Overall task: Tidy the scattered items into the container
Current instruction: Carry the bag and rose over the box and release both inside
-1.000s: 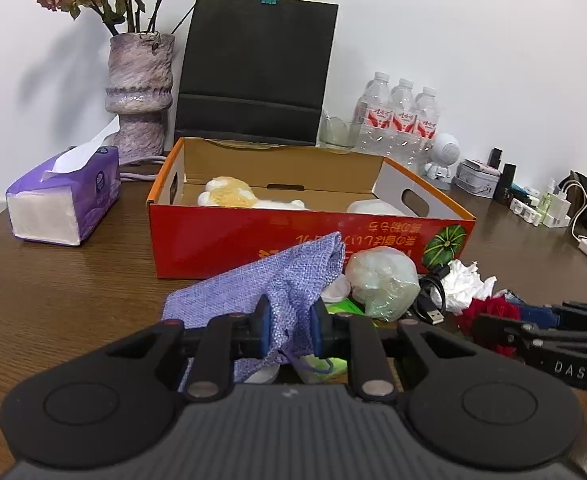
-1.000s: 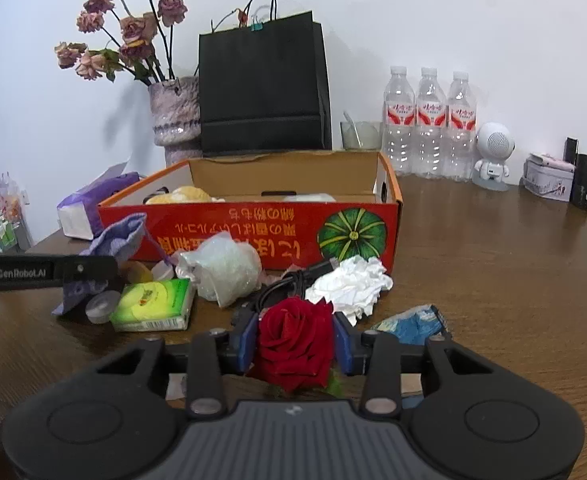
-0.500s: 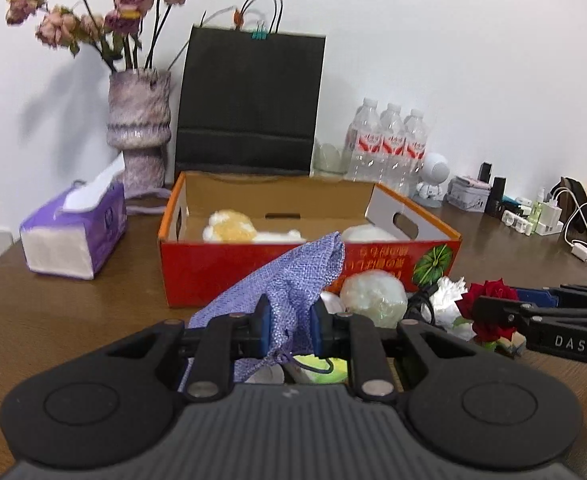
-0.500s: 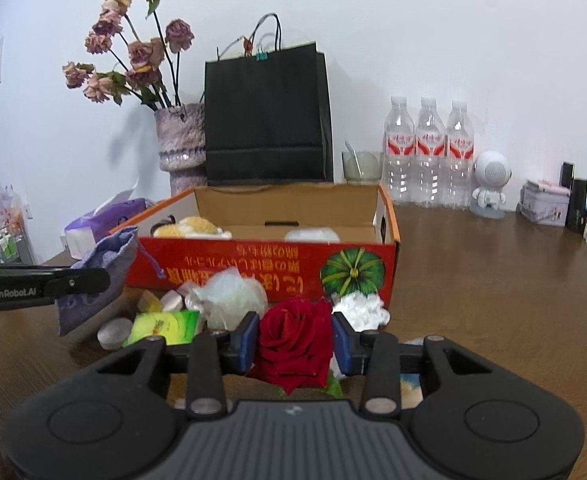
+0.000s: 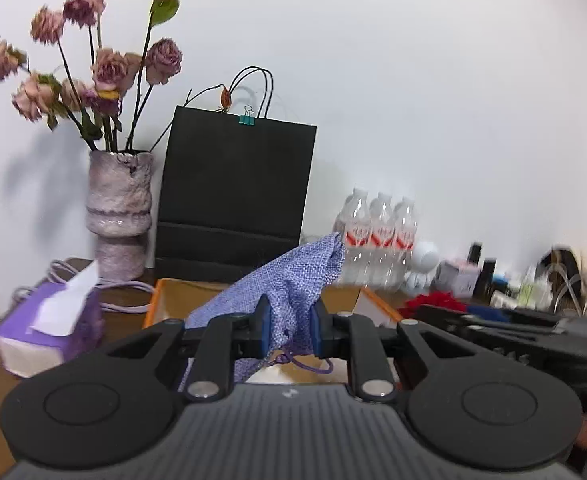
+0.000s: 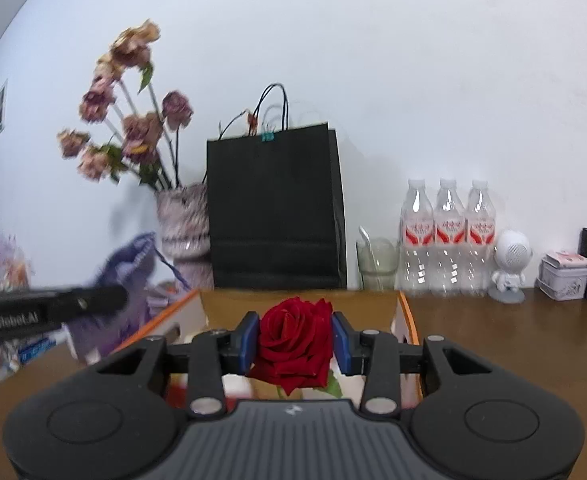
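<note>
My left gripper [image 5: 289,330] is shut on a blue-purple woven drawstring pouch [image 5: 293,276], held up in the air in front of the orange cardboard box [image 5: 161,300]. In the right wrist view my right gripper [image 6: 295,338] is shut on a red rose [image 6: 293,332], raised above the same box [image 6: 407,316]. The pouch [image 6: 127,276] and the left gripper's black body [image 6: 49,306] appear blurred at the left of that view. The rose [image 5: 429,302] and the right gripper's body [image 5: 505,328] show at the right of the left wrist view. The box's inside is mostly hidden behind both grippers.
Behind the box stand a black paper bag [image 5: 233,196], a vase of dried roses [image 5: 119,208], a glass [image 6: 377,262] and three water bottles [image 6: 447,236]. A purple tissue box [image 5: 49,330] sits left. A small white robot figure [image 6: 511,266], a tin and chargers line the right side.
Both grippers rose with the pouch and the rose and now look more level. The table clutter and box front dropped out of sight; the box rim sits low in both views.
</note>
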